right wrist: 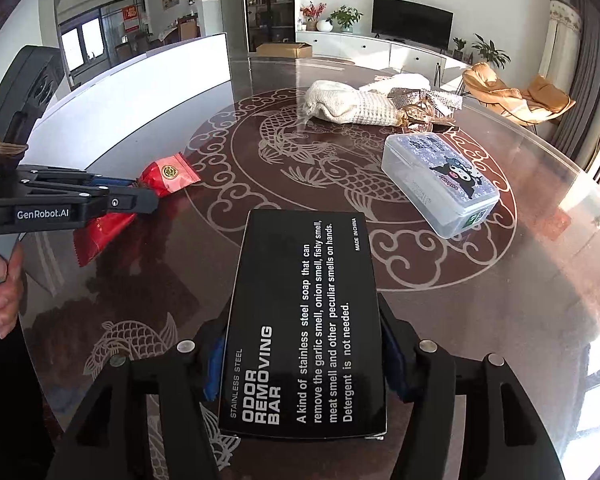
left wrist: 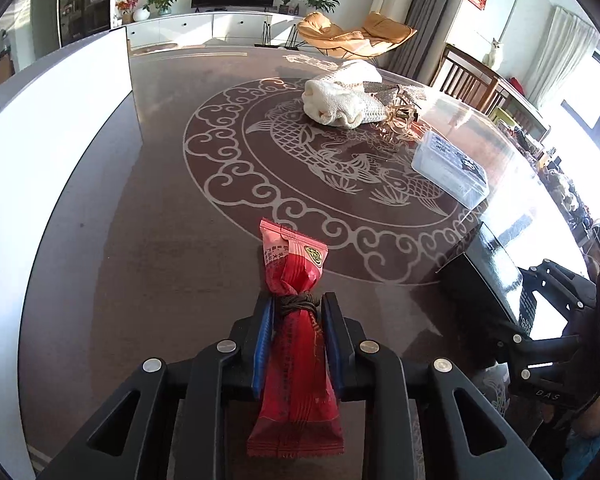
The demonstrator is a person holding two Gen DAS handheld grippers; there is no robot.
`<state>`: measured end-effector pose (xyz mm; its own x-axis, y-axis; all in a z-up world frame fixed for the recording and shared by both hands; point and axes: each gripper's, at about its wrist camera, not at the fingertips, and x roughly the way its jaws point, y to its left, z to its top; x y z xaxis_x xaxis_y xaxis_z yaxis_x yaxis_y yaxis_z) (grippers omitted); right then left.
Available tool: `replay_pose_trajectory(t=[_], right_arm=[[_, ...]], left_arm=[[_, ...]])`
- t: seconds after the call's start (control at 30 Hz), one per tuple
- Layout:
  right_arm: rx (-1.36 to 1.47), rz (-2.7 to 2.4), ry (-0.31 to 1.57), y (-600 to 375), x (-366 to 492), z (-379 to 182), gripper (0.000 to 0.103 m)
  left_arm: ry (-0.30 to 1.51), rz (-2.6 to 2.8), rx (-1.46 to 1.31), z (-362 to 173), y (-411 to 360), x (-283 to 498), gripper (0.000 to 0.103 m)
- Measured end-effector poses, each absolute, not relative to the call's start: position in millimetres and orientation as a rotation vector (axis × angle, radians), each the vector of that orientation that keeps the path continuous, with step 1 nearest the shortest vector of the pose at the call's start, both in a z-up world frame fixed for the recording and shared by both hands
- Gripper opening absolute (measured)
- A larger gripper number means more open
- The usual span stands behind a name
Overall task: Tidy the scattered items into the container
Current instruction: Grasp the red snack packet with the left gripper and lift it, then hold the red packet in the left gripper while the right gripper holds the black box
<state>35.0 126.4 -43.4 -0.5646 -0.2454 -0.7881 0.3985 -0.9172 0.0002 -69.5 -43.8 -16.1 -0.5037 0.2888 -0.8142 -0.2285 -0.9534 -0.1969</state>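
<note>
Right now the left gripper pinches the red snack packet lengthwise along its fingers, the right gripper clamps the black box the same way, and the white container sits ahead-left, nearer the left gripper.

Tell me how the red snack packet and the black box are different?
The red snack packet is soft and crinkly with zigzag ends; the black box is stiff with flat sides. The packet is squeezed thin at its middle between the left gripper; the box fills the wider right gripper. The box has big white English words; the packet doesn't. Both are being held.
</note>
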Motion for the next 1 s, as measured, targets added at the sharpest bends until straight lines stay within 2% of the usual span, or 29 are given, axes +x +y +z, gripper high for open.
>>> replay_pose_trajectory(t=[0.03,0.07,0.13,0.17,0.27,0.37,0.43,1.0], right_arm=[[1.213,-2.481,0.247,126.8,34.5,-43.5,0.067],[1.214,-2.477,0.244,126.8,34.4,-43.4,0.068],[1.214,-2.473,0.251,125.9,35.5,-43.3,0.071],[1.214,-2.473,0.254,125.4,35.1,-43.5,0.071],[1.217,-2.473,0.249,124.8,34.4,-44.0,0.072],[1.217,-2.473,0.249,124.8,34.3,-43.8,0.072],[1.217,-2.473,0.249,124.8,34.3,-44.0,0.073],[1.217,-2.475,0.251,124.5,33.7,-44.3,0.073]], left_arm=[[-0.093,2.477,-1.354,-16.7,-41.6,-69.8,0.048],[-0.083,2.465,-1.339,-16.8,-38.4,-67.5,0.054],[0.010,2.495,-1.348,-18.7,-29.4,-61.9,0.091],[0.072,2.521,-1.361,-21.8,-25.0,-60.0,0.095],[0.193,2.552,-1.365,-26.0,-13.3,-58.4,0.096],[0.174,2.573,-1.368,-26.7,-15.1,-61.2,0.097],[0.170,2.580,-1.382,-28.7,-16.9,-64.1,0.103],[0.165,2.585,-1.390,-29.8,-18.0,-64.6,0.103]])
